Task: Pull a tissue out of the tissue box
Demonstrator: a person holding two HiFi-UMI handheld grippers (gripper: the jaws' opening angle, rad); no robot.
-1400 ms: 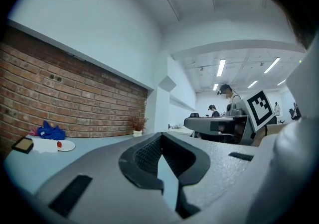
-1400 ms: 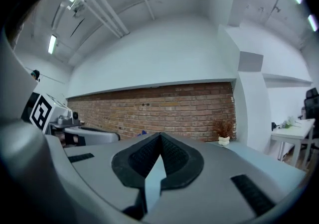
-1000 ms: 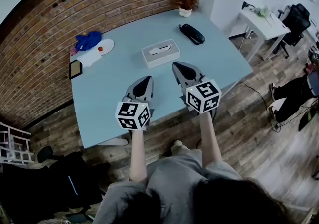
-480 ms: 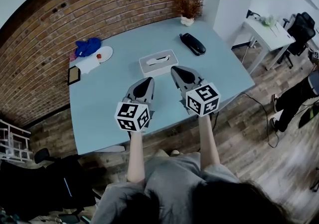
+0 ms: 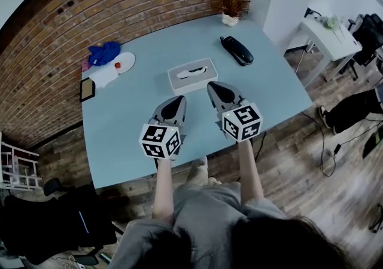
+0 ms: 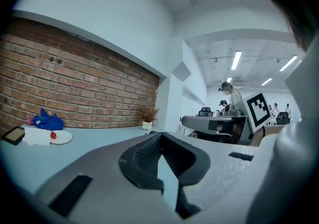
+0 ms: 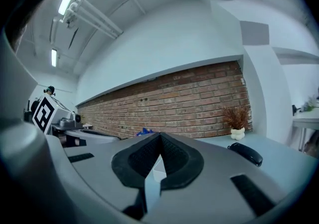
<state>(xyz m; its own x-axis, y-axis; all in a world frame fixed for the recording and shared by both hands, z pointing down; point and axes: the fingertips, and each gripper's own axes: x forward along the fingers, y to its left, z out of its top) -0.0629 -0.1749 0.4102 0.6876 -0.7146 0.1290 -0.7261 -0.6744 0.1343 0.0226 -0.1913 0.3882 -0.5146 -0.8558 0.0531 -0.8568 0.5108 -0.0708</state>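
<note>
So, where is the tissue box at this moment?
In the head view the tissue box sits near the middle of the blue table, just beyond the right gripper, with a black device further back on its right.

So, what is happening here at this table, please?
A person holds a two-jaw gripper in each hand above the near part of the light blue table. The left gripper and the right gripper both have their jaws together and hold nothing. The tissue box lies just beyond them, with a tissue showing in its slot. Neither gripper appears to touch the box, so the pull has not yet begun.
</note>
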